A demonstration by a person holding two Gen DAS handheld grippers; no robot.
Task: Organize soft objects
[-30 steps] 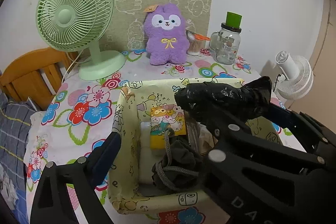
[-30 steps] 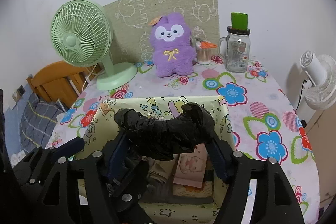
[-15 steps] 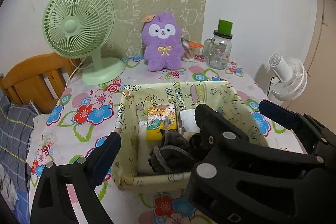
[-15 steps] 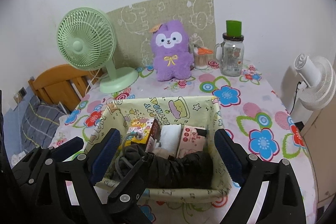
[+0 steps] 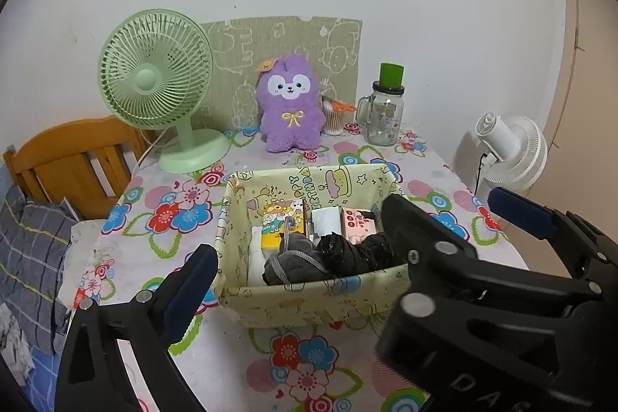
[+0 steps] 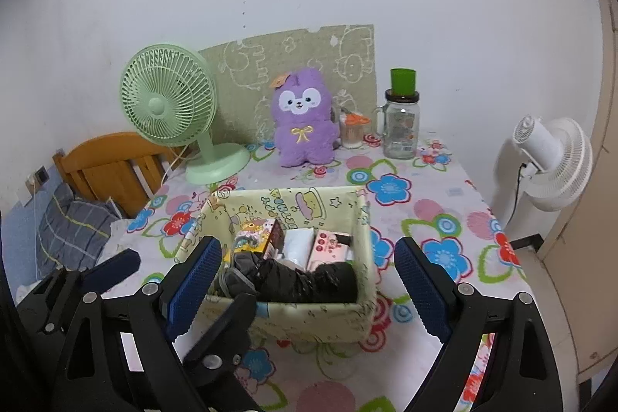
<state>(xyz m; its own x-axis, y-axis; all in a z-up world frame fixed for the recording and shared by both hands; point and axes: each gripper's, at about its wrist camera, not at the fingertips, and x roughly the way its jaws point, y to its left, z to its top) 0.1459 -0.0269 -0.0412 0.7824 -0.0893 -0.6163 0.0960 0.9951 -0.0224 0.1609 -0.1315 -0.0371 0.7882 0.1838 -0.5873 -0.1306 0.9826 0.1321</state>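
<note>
Hovering just short of the basket (image 6: 309,315), both claws are empty. The right claw (image 6: 309,280) stands wide, its blue pads flanking the basket's near wall without touching it. The left claw (image 5: 347,246) is opening at this moment, already wide, with nothing between its jaws; its right finger crosses in front of the basket's corner at 3 o'clock in the left wrist view.

Inside the basket, along the near wall, lies the black bundle (image 6: 309,282), with a grey corded cloth (image 5: 293,261) beside it at 9 o'clock. Behind them stand a yellow packet (image 5: 284,226), a white pack (image 6: 297,244) and a pink packet (image 6: 328,250).

Risks, as judged from this position:
- The bundle rides close to the rim; a finger catching the grey cord on withdrawal could drag it out.
- The basket wall is soft cloth; a knock from either claw could fold it or shift the basket.

At 12 o'clock, well apart from the basket, a purple plush toy (image 6: 303,118) sits upright against the wall, between a green fan (image 6: 170,95) and a glass jar (image 6: 401,126). It appears to be the remaining soft item outside the basket.
</note>
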